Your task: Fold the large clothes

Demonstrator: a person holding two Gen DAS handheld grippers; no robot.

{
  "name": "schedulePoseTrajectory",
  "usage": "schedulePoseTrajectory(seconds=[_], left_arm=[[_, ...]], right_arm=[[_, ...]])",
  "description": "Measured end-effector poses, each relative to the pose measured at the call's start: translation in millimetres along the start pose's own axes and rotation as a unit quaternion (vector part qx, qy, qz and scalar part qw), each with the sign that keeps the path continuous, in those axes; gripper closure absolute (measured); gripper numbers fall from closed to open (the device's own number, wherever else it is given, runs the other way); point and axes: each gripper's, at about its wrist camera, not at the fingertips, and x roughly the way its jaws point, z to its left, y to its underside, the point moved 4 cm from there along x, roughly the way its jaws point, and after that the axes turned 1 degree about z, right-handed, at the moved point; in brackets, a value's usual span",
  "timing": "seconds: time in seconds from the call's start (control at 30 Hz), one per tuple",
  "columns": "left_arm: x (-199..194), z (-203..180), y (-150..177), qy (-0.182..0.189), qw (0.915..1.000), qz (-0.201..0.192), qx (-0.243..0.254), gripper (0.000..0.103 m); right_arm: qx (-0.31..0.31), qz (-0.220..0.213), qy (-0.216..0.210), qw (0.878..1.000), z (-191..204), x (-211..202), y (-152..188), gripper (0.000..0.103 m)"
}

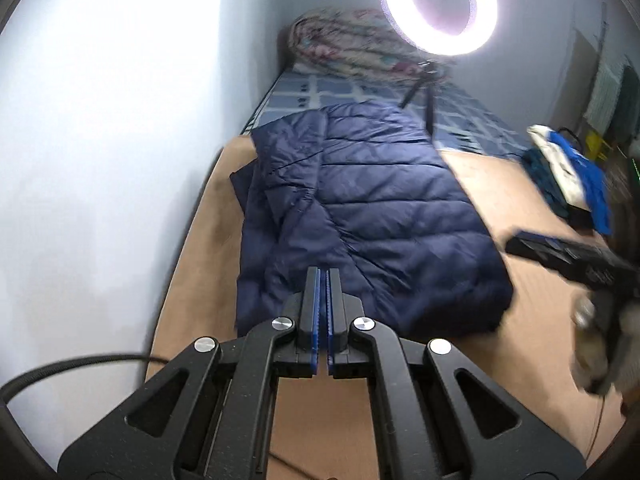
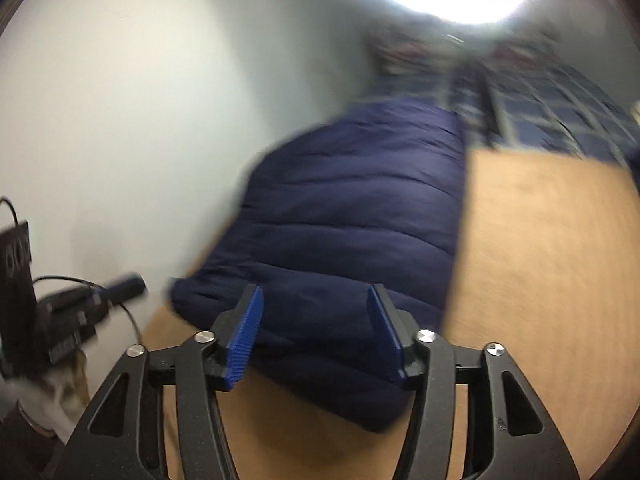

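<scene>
Left claw pinched shut, blue pads together, nothing between them, tips poised over the near hem of the jacket. Right claw spread wide, empty, both pads framing the near end of the same jacket at 12 o'clock. Also glimpsed as a dark blurred shape at 3 o'clock in the left view.

Jacket: navy, quilted, puffy, lying lengthwise on the tan board, already narrowed into a long strip, with a sleeve or side panel doubled over toward 10 o'clock. Far end reaching the checked sheet at 12 o'clock. Beyond that, a rolled floral quilt and a ring lamp on a small tripod just past the jacket's far corner at 1 o'clock. Heap of blue and white clothes at 3 o'clock, well apart.

Likely risks from here:
- Slippery padded shell, so a shallow pinch apt to catch only the top layer and let the lower ones slide out.
- Trapped air springing the fold back open once released.
- Folded-over panel at 10 o'clock prone to flopping loose if the hem gets lifted unevenly, one side ahead of the other.
- Hem carried too far toward 12 o'clock apt to knock the lamp tripod.
- Heavy blur in the right view hinting at fast motion; overshoot of the hem possible.
</scene>
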Motion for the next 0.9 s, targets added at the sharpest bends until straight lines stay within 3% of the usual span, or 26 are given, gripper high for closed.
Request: schedulePoseTrajectory(seconds=[0.17, 0.3, 0.37, 0.5, 0.63, 0.7, 0.77, 0.9], left_arm=[[57, 34, 7, -0.033, 0.9973, 0.055, -0.036, 0.103], [78, 58, 26, -0.015, 0.9919, 0.092, -0.085, 0.103], [83, 62, 31, -0.006, 0.9909, 0.103, -0.087, 0.103], [86, 65, 35, 0.009, 0.9899, 0.116, -0.081, 0.103], [88, 74, 33, 0.040, 0.9844, 0.134, -0.107, 0.103], [87, 79, 33, 0.055, 0.9815, 0.142, -0.116, 0.103], [88, 81, 32, 0.062, 0.9798, 0.148, -0.120, 0.103], [93, 74, 28, 0.053, 0.9816, 0.152, -0.104, 0.103]], right_arm=[[0.049, 0.027, -0.015, 0.998, -41, 19, 11, 0.039], [0.067, 0.047, -0.047, 0.996, -48, 35, 21, 0.036], [0.084, 0.057, -0.068, 0.993, -54, 45, 25, 0.031], [0.133, 0.070, -0.126, 0.981, -61, 66, 34, 0.031], [0.125, 0.073, -0.129, 0.981, -53, 74, 32, 0.031], [0.117, 0.080, -0.124, 0.982, -49, 78, 30, 0.037], [0.114, 0.087, -0.120, 0.982, -45, 77, 31, 0.049], [0.103, 0.088, -0.106, 0.985, -43, 78, 28, 0.067]])
